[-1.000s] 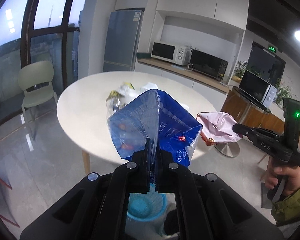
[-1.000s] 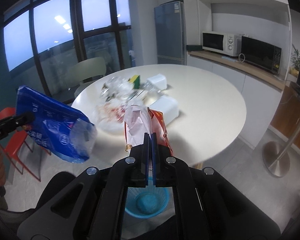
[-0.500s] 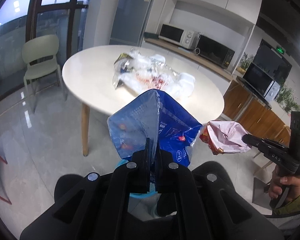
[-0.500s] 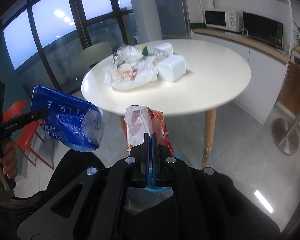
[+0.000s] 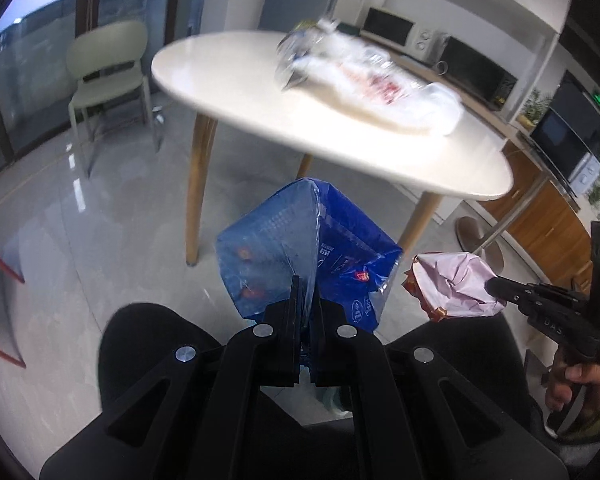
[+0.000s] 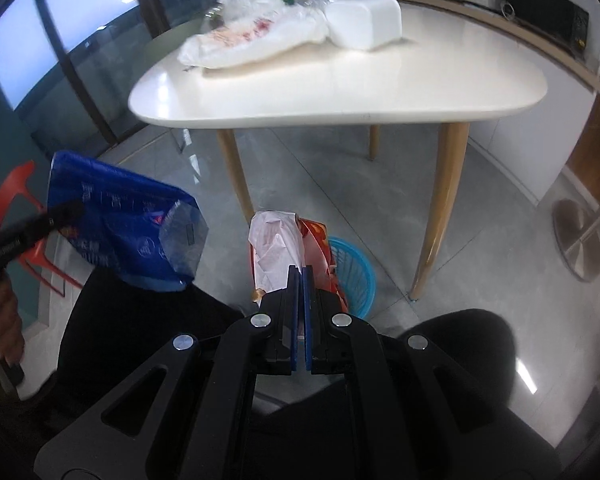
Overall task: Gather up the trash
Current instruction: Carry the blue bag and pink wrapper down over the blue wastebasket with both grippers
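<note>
Blue and crinkly, the bag (image 5: 300,252) hangs in the air in front of the person's dark knees, below the counter's edge. The left gripper (image 5: 306,300) has its jaws pinching the bag's bottom edge. Just to the right of it, the pink wrapper (image 5: 456,280) with an orange side is pinched in the jaws of the right gripper (image 6: 300,280).

The right view shows something the left view hides: a blue basket (image 6: 356,276) on the floor, right behind the wrapper and beside a wooden counter leg. In the left view the bag and gripper cover that spot.

The left view shows the hand (image 5: 580,384) holding the right gripper's handle, and a green chair (image 5: 108,72) by the window. The right view shows the other hand (image 6: 2,328) at the left edge, and a red chair (image 6: 16,196) behind the bag.

Up on the white counter (image 6: 340,92) more trash is left: a white plastic bag (image 6: 252,40) with red marks and a white box (image 6: 364,20) beside it.
</note>
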The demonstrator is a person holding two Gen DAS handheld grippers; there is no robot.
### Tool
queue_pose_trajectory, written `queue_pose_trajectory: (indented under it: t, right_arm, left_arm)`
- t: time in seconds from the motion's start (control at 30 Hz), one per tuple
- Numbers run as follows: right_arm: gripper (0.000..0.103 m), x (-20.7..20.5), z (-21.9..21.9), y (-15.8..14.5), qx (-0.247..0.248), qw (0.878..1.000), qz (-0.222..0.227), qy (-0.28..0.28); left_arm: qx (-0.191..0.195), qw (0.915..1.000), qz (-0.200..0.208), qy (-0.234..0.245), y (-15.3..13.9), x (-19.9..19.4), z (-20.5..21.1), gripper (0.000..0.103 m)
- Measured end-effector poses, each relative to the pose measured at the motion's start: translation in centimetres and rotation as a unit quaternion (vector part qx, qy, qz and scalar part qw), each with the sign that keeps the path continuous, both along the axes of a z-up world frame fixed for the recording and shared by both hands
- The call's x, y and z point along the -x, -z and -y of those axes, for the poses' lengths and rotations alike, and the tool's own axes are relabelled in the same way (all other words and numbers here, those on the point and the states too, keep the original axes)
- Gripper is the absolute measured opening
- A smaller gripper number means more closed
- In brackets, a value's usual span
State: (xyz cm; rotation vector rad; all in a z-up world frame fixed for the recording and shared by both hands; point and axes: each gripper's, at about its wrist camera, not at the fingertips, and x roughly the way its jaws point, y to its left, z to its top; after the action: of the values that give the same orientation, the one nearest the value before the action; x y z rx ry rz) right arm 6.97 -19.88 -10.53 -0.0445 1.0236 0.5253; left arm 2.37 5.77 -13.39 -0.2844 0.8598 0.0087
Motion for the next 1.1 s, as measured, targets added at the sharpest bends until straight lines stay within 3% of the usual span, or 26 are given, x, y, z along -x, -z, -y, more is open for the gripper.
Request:
queue_pose_trajectory:
  t: [0.13, 0.27, 0.43, 0.63, 0.73, 1.1]
  right_arm:
    - [0.002, -1.9, -0.5, 3.3, 0.004, 0.999, -0.016, 0.03]
    - [0.002, -3.0, -0.6, 7.3, 0.001, 0.997, -0.061, 0.05]
    - [0.002, -3.4, -1.1, 11.6, 0.036, 0.994, -0.087, 0.058]
    - [0.002, -5.3, -1.2, 15.9, 0.021, 0.987, -0.142, 0.076]
    - [0.002, -6.8, -2.0, 18.1, 0.026, 0.983, -0.16, 0.082]
    - [0.002, -11.0, -5.0, 25.7, 0.081, 0.975, -0.197, 0.069]
  left_arm:
    - [0.01, 0.9997, -0.02, -0.008, 3.2, -1.4, -0.1, 0.002]
    - [0.031, 0.9984, -0.044, -0.015, 6.7, -2.9, -0.2, 0.002]
    - [0.021, 0.9972, -0.071, -0.001, 10.3, -4.8, 0.5, 0.002]
    - [0.008, 0.9938, -0.111, -0.004, 13.8, -7.6, 0.5, 0.002]
    - [0.033, 0.9895, -0.14, -0.014, 16.0, -9.3, 0.1, 0.002]
    - [0.025, 0.9742, -0.224, -0.006, 22.7, -15.6, 1.1, 0.002]
